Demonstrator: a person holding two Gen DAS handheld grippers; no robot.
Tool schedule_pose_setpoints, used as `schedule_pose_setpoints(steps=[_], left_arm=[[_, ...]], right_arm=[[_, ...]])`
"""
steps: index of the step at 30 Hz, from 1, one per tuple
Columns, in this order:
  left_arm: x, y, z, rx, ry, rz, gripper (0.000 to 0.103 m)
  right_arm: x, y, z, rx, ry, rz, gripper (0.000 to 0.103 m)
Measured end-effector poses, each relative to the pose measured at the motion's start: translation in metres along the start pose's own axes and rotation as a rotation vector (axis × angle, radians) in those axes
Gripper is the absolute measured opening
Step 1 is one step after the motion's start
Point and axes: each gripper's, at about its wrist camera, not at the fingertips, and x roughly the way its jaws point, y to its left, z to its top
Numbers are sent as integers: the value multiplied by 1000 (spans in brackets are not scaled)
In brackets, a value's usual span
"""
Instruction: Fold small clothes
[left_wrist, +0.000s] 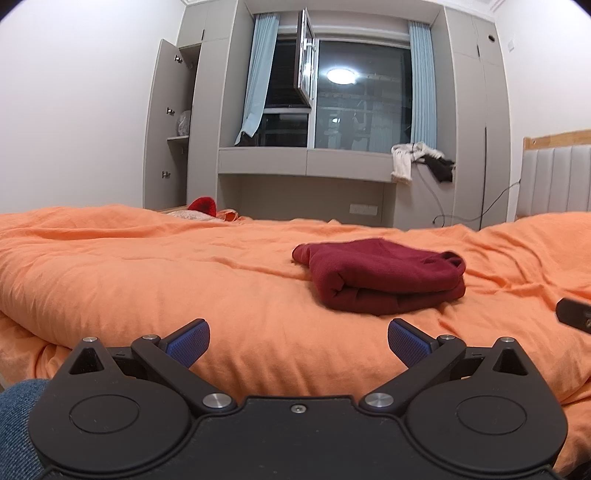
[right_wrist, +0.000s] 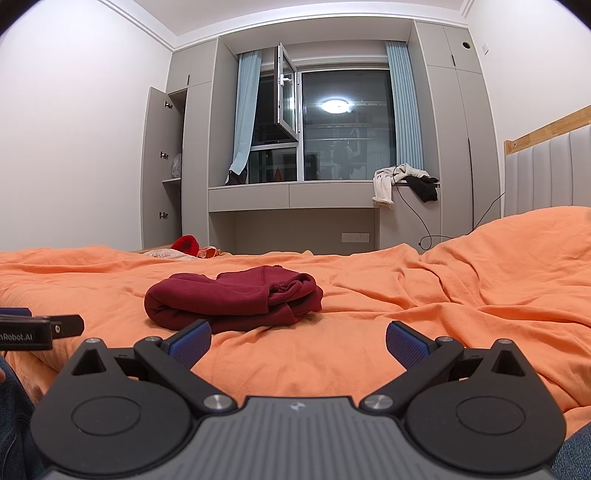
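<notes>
Orange duvet (left_wrist: 147, 277), open window (left_wrist: 304, 66)

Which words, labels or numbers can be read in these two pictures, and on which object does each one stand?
"nRobot.AI": white print on the black body of the left hand-held gripper, cut off by the picture's left edge in the right wrist view.
No other readable text appears in either view.

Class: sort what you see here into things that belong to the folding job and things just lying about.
Job: maroon garment, folded on the orange duvet; left gripper and right gripper, both open.

Lying about: white garment and black garment on the window ledge; red item beyond the bed.
</notes>
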Motion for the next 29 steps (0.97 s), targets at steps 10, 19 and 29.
schedule_pose_setpoints(steps=[10, 19, 29], left_arm=[[-2, -2, 0, 20, -3, -5, 103], [0, -1, 1, 30, 16, -6, 103], [2, -2, 1, 31, 26, 2, 103]], right_arm=[[0, 0, 0, -1, 0, 0, 103], [0, 1, 0, -2, 0, -1, 103], [-1, -3, 0, -3, -1, 0, 103]])
